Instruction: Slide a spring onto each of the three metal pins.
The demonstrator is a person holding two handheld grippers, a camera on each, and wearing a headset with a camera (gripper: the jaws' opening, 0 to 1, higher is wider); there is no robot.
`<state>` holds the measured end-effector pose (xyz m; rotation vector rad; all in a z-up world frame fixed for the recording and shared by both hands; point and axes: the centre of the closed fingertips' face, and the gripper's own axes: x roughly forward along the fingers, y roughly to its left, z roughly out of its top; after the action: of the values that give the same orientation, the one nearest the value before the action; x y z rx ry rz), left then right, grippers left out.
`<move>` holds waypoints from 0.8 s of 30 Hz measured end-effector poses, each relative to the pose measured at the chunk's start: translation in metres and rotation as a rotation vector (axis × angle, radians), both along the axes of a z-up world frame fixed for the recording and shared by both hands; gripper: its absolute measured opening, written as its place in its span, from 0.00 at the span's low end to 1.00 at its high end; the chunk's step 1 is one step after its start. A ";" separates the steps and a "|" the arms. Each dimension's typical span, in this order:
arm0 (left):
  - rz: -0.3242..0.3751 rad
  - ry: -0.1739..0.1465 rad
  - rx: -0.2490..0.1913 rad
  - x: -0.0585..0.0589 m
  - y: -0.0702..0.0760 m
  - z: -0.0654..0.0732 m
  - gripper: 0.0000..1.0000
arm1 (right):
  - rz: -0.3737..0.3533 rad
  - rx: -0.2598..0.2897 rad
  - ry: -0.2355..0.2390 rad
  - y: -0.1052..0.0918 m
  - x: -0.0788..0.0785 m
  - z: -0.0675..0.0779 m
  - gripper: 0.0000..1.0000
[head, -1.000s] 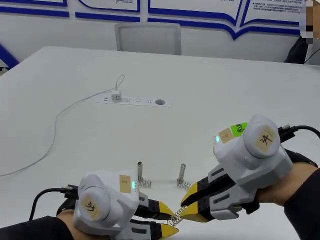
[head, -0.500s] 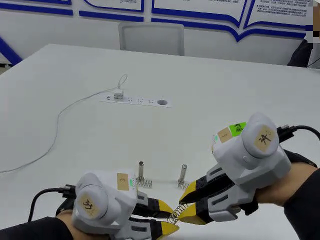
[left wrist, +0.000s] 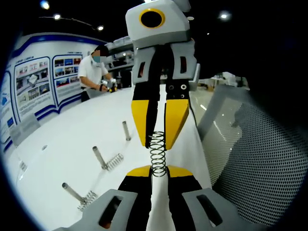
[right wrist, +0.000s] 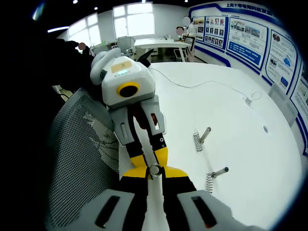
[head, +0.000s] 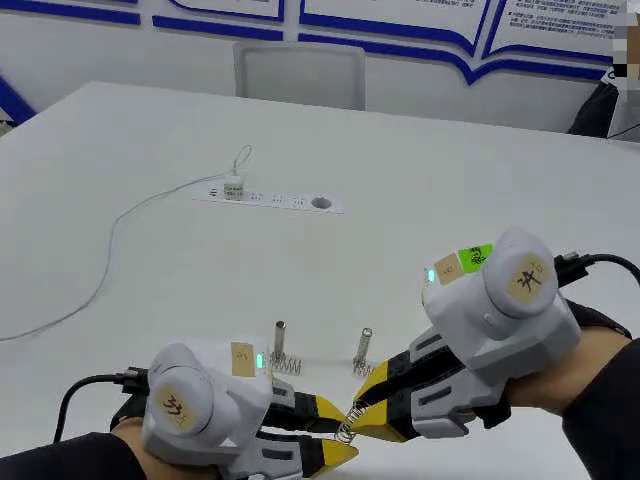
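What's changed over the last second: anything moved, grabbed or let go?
Nothing visibly changed. The left tongs and right tongs still both grip the spring held between them above the table; the left pin and right pin behind stand as before. Only the head camera shifted slightly.

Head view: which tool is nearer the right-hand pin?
Right. The right tool sits just in front of that pin, on the person's side; the left tool is further back and to its left.
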<state>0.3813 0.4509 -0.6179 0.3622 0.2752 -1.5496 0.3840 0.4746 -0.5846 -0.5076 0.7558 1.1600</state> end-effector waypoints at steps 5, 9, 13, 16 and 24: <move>0.008 0.006 0.016 0.000 0.002 -0.004 0.21 | -0.022 -0.003 0.002 -0.008 0.002 0.000 0.12; 0.037 0.015 0.015 0.006 0.008 -0.006 0.25 | -0.054 -0.005 0.000 -0.021 0.006 0.002 0.12; 0.067 0.015 0.020 0.013 0.015 -0.005 0.29 | -0.080 -0.015 -0.002 -0.036 0.010 0.004 0.12; 0.103 0.018 0.014 0.020 0.021 -0.002 0.32 | -0.104 -0.029 -0.009 -0.049 0.013 0.008 0.12; 0.185 0.023 0.017 0.030 0.043 -0.001 0.41 | -0.185 -0.048 -0.034 -0.086 0.022 0.018 0.12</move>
<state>0.4116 0.4942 -0.6185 0.3233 0.3312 -1.3710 0.4063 0.3882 -0.5663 -0.4855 0.7853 0.9616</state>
